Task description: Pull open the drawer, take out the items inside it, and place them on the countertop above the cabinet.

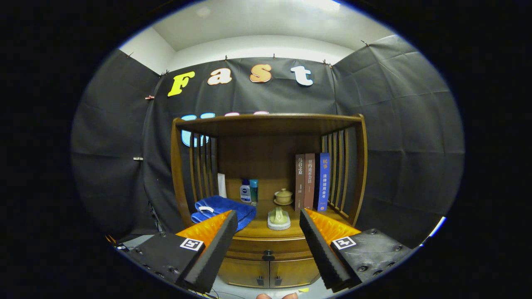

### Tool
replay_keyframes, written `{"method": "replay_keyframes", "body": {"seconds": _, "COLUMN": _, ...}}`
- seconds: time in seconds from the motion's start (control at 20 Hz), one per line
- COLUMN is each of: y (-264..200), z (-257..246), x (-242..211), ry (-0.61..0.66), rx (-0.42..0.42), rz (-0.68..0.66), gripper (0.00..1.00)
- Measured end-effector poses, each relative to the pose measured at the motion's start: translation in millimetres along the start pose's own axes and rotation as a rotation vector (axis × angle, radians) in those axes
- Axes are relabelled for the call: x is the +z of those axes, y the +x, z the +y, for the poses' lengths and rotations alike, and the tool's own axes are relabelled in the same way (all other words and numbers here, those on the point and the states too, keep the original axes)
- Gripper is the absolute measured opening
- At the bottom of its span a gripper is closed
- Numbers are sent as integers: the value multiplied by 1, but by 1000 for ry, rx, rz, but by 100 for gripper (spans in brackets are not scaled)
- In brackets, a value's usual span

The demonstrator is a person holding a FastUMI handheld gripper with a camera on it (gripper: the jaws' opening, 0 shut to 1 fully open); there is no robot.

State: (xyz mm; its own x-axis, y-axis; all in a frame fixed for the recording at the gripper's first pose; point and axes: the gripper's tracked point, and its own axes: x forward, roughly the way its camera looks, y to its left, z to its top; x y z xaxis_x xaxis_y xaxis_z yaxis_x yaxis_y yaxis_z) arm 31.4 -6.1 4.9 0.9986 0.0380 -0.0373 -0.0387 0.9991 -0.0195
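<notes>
A brown wooden cabinet (pixel 268 249) stands ahead of me. Its drawer (pixel 257 248) is closed, with a small dark knob (pixel 268 254) in the middle of its front. The knob lies beyond and below the gap between my fingers. My gripper (pixel 269 219) is open and holds nothing. Above the drawer is the countertop (pixel 266 227). What is inside the drawer is hidden.
On the countertop lie a folded blue towel (pixel 222 209), a pale green dish (pixel 278 219), a small lidded cup (pixel 283 196), two bottles (pixel 248 192) and three upright books (pixel 312 181). Slatted sides and a top shelf (pixel 266 121) frame it. Two lower doors (pixel 268 272) sit under the drawer.
</notes>
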Motion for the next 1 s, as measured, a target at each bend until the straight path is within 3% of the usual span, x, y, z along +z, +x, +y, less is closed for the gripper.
{"method": "replay_keyframes", "body": {"seconds": 0.25, "y": -23, "z": -4, "x": 27, "ry": 18, "rx": -8, "rz": -36, "gripper": 97}}
{"method": "replay_keyframes", "body": {"seconds": 1.0, "y": -26, "z": 7, "x": 24, "ry": 20, "rx": 29, "rz": -26, "gripper": 97}}
